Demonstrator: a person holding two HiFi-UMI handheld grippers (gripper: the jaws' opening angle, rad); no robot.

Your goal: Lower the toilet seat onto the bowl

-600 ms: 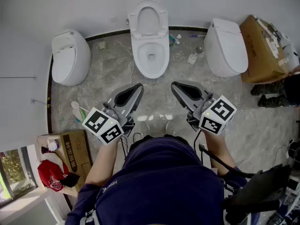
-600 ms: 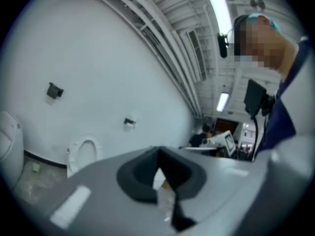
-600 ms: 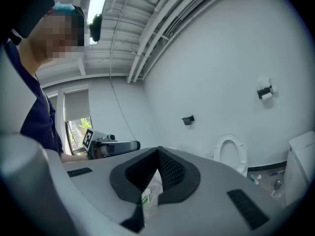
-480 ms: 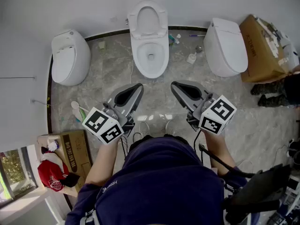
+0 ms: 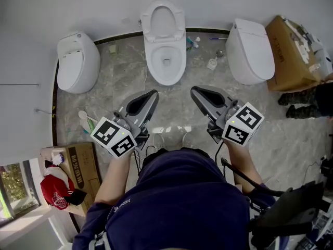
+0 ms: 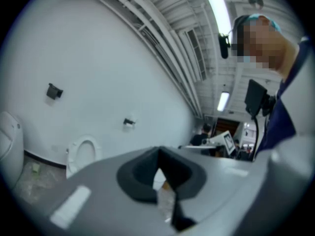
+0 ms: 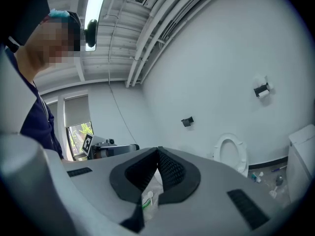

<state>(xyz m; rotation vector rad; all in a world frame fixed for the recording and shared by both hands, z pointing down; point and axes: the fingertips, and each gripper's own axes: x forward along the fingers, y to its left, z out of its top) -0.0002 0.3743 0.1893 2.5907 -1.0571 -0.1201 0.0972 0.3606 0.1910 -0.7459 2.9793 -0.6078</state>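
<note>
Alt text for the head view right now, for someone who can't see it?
The middle toilet of three stands with its seat raised upright. The person holds the left gripper and right gripper in front of it, jaws shut and empty, not touching it.

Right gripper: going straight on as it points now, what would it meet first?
Probably the white wall, just left of the raised toilet seat; nothing nearer shows, though depth is unclear.

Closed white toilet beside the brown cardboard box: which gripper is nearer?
Right. The right gripper sits lower left of the closed white toilet in the head view; the left gripper is farther left.
</note>
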